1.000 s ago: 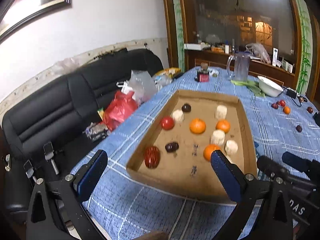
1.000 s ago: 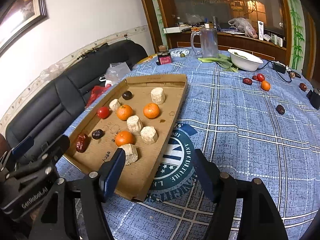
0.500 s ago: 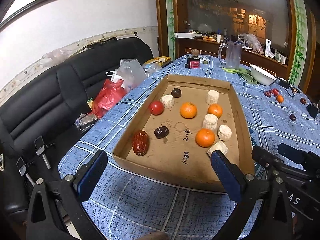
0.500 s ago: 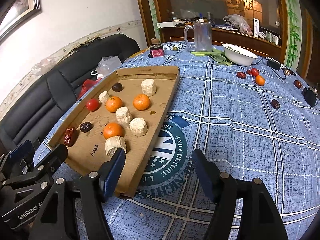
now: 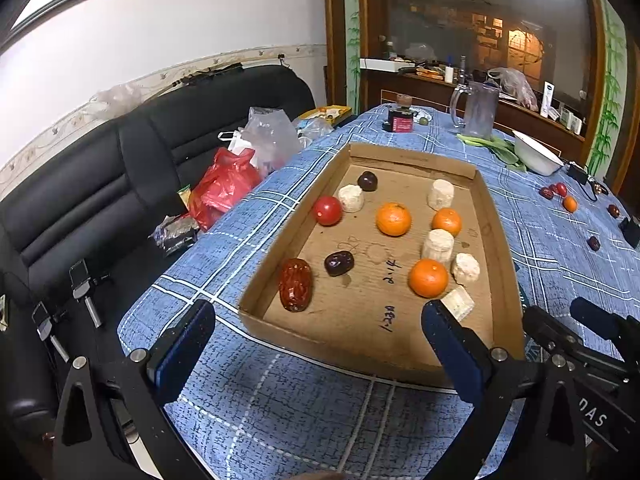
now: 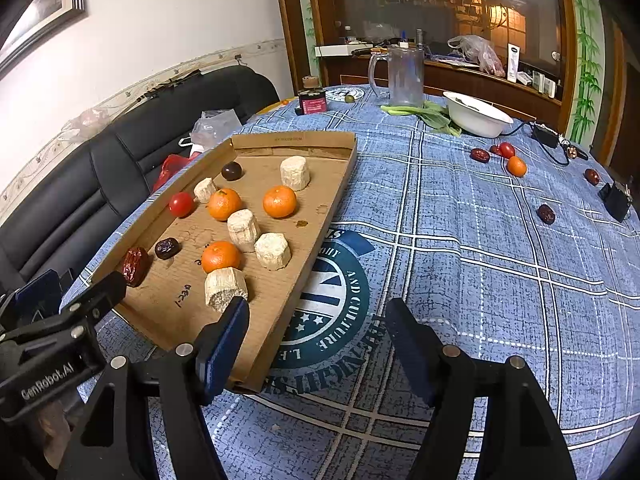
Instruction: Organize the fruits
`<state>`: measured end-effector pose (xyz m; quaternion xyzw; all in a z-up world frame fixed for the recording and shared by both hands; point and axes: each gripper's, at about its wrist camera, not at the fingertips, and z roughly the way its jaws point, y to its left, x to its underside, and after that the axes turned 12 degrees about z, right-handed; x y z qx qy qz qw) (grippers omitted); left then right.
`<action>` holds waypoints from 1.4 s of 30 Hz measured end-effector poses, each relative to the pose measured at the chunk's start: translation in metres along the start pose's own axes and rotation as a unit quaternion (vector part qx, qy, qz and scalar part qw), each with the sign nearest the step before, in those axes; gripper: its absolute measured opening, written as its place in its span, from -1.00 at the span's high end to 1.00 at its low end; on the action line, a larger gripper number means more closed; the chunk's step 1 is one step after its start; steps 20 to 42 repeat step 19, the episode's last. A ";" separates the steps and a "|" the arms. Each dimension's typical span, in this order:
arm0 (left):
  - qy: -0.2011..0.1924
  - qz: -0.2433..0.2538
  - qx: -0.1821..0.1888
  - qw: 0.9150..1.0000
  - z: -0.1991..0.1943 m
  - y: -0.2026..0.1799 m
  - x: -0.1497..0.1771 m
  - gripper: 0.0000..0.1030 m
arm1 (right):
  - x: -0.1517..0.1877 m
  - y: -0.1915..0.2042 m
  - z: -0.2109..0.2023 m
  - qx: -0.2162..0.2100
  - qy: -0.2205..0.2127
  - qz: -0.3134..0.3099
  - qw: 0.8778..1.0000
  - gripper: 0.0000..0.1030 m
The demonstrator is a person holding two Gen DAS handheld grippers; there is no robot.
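A shallow cardboard tray [image 5: 360, 328] [image 6: 320, 216] lies on the blue plaid tablecloth. It holds three oranges [image 5: 428, 278] [image 6: 221, 256], a red tomato [image 5: 327, 210], dark and red dates [image 5: 295, 290] and several pale cut chunks [image 6: 226, 289]. Loose fruit lies on the cloth at the far right: an orange [image 6: 516, 166], a tomato [image 6: 507, 149] and dates [image 6: 546, 214]. My left gripper [image 5: 316, 344] is open and empty before the tray's near edge. My right gripper [image 6: 316, 332] is open and empty over the tray's near right corner.
A white bowl [image 6: 476, 114], greens, a glass mug [image 6: 404, 76] and a small dark jar [image 6: 312, 102] stand at the table's far side. A black sofa [image 5: 100, 184] with plastic bags [image 5: 224, 184] runs along the left. Small black devices lie at the right edge.
Both grippers have drawn back toward the near table edge and risen a little; the tray now sits farther ahead. Both stay open and empty. No fruit has moved.
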<state>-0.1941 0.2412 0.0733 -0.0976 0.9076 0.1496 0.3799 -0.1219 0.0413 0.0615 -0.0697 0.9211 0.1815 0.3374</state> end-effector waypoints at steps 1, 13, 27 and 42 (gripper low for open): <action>0.000 -0.001 -0.001 1.000 0.000 0.001 0.000 -1.00 | 0.000 0.000 0.000 0.000 0.000 0.000 1.000 -0.46; 0.003 -0.010 0.005 1.000 0.003 0.006 0.001 -1.00 | 0.003 0.003 0.002 -0.002 0.007 -0.007 1.000 -0.46; 0.009 -0.009 -0.008 1.000 0.004 0.005 -0.001 -1.00 | 0.000 0.001 -0.001 -0.007 0.006 -0.001 1.000 -0.46; 0.009 -0.009 -0.008 1.000 0.004 0.005 -0.001 -1.00 | 0.000 0.001 -0.001 -0.007 0.006 -0.001 1.000 -0.46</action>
